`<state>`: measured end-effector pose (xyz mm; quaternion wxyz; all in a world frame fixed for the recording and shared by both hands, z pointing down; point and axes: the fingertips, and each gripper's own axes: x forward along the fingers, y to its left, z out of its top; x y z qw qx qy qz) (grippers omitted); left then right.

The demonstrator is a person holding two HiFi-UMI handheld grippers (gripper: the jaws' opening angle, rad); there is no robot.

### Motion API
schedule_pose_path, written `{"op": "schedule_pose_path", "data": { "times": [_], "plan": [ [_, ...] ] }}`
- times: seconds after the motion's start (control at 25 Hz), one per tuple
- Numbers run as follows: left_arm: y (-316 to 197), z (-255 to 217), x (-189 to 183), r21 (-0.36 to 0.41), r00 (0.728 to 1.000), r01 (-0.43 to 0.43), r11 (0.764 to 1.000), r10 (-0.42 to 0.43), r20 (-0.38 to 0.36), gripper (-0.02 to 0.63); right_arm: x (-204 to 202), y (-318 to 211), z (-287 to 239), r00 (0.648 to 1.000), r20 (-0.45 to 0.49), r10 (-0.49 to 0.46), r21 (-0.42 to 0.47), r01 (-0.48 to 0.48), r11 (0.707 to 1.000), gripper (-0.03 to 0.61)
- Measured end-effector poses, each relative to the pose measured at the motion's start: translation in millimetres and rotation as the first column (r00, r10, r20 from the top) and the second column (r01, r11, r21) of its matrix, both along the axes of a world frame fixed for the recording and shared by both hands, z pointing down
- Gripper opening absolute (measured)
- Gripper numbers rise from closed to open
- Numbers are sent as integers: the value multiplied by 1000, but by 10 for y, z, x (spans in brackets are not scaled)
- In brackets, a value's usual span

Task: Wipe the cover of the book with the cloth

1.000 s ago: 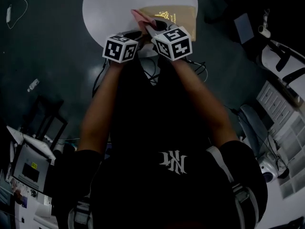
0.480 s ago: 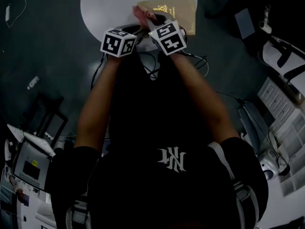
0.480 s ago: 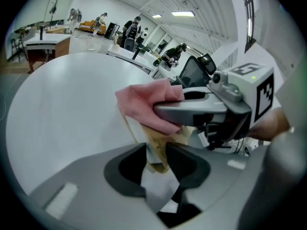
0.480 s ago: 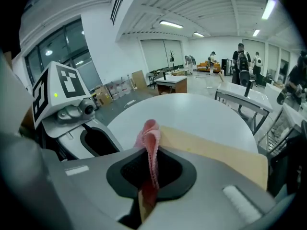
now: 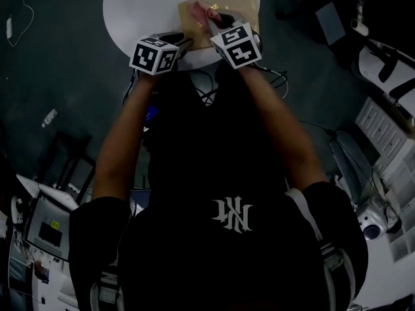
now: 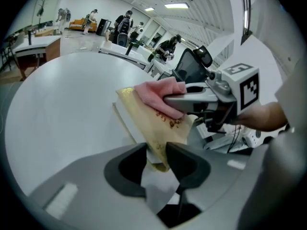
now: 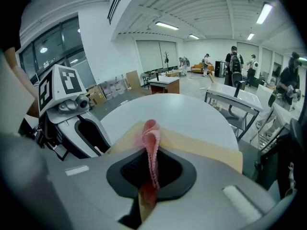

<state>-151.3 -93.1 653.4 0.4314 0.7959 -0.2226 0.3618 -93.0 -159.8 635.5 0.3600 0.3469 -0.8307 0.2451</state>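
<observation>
Right now the book (image 6: 146, 123), tan-covered with a dark printed motif, lies on the round white worktop (image 5: 139, 5) at the edge closest to the person. The pink cloth (image 7: 152, 140) is bunched on the cover, over the end nearer the left hand. From there a broad stretch of bare cover runs off to the person's right. The right tool (image 7: 151, 169) has its jaws closed on the cloth, a fold of which stands up between them, and it points steeply down so the wad meets the cover. The left tool (image 6: 157, 159) sits at the book's near corner, and that corner fills the narrow gap between its jaws. It looks clamped there to pin the book in place. The two tools are close together, almost side by side at the worktop's rim. By the look of it, the wiping stroke itself is in hand, with one tool steadying and the other rubbing. The next move probably calls for dragging the cloth across the bare stretch under light, even pressure. The pinch on the cloth needs to stay firm, with the hard jaw tips kept off the cover. The left tool's hold also has to resist the pull, or the book could slide or pivot towards the rim.
</observation>
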Motion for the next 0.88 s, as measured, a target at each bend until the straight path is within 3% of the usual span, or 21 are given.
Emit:
{"op": "schedule_pose_path", "data": {
  "times": [0.72, 0.88],
  "plan": [
    [34, -29, -1, -10, 1000, 22, 1000, -21, 20, 130, 1186, -87, -51, 982, -90, 166, 33, -163, 986, 11],
    [37, -37, -3, -4, 999, 21, 1000, -21, 26, 130, 1567, -81, 27, 956, -154, 251, 7, -253, 967, 11]
  ]
}}
